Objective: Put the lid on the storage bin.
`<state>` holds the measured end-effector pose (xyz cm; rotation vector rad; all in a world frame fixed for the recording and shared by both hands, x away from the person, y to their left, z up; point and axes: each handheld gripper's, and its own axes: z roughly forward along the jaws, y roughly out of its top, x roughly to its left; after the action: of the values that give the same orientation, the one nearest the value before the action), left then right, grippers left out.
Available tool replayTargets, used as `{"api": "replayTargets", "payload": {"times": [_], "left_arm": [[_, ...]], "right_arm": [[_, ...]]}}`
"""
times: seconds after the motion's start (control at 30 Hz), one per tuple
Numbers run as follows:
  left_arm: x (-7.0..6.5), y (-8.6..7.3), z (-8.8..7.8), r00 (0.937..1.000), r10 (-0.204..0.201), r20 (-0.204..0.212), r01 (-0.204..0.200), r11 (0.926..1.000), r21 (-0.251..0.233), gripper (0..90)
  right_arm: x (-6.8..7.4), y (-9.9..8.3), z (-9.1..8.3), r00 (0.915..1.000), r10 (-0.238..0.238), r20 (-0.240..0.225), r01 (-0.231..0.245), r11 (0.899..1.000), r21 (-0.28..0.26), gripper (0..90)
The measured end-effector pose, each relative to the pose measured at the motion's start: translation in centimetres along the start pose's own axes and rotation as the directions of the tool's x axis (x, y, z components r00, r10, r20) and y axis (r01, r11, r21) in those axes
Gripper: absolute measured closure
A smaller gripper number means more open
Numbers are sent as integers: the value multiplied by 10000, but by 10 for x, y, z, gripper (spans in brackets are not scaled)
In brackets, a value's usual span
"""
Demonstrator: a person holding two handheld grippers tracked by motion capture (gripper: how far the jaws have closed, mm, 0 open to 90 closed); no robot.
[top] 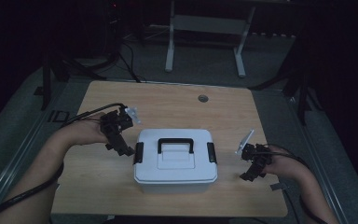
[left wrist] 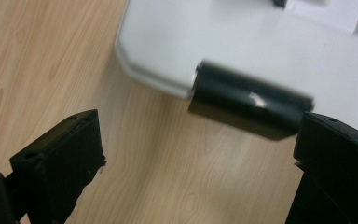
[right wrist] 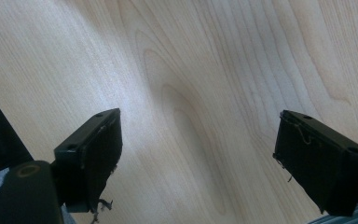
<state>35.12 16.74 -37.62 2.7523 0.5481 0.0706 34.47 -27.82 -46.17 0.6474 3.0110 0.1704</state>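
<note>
The left gripper (top: 127, 150) was spread wide right beside the left black latch (top: 138, 153) of the white box (top: 175, 161) in the middle of the table (top: 177, 105), so a crooked push could slide the box, while the right gripper (top: 248, 176), released too, waited well apart.
</note>
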Motion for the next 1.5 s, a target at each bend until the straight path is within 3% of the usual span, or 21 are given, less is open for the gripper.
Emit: {"api": "replayTargets", "payload": {"times": [0.07,0.3,0.37,0.63,1.0,1.17,1.27,1.5], "left_arm": [[1,-7,1,9998,-47,-168,48,10000,84,10],[-1,-32,0,9991,-408,-118,407,9991,-124,10],[-3,-39,2,9989,-385,-281,390,9991,152,10],[-11,-69,-3,9974,-655,-300,646,9975,-283,10],[-9,-106,17,9935,-1129,-128,1120,9920,-585,11],[-7,-120,27,9895,-1444,-59,1434,9860,-846,10],[-6,-128,31,9855,-1696,58,1691,9786,-1174,11],[-7,-144,44,9802,-1976,138,1977,9717,-1290,10]], "right_arm": [[1,-1,-1,10000,22,12,-22,10000,-2,146],[1,-5,0,9999,95,37,-95,9999,-84,146],[2,-5,1,10000,93,35,-93,9999,-57,147],[3,-8,3,9999,119,-31,-120,9998,-142,146],[3,-15,8,9995,292,-118,-298,9979,-578,146],[2,-19,10,9988,472,-120,-479,9961,-745,146],[2,-22,11,9986,514,-90,-520,9947,-882,146],[2,-30,14,9961,871,-122,-880,9892,-1169,136]]}}
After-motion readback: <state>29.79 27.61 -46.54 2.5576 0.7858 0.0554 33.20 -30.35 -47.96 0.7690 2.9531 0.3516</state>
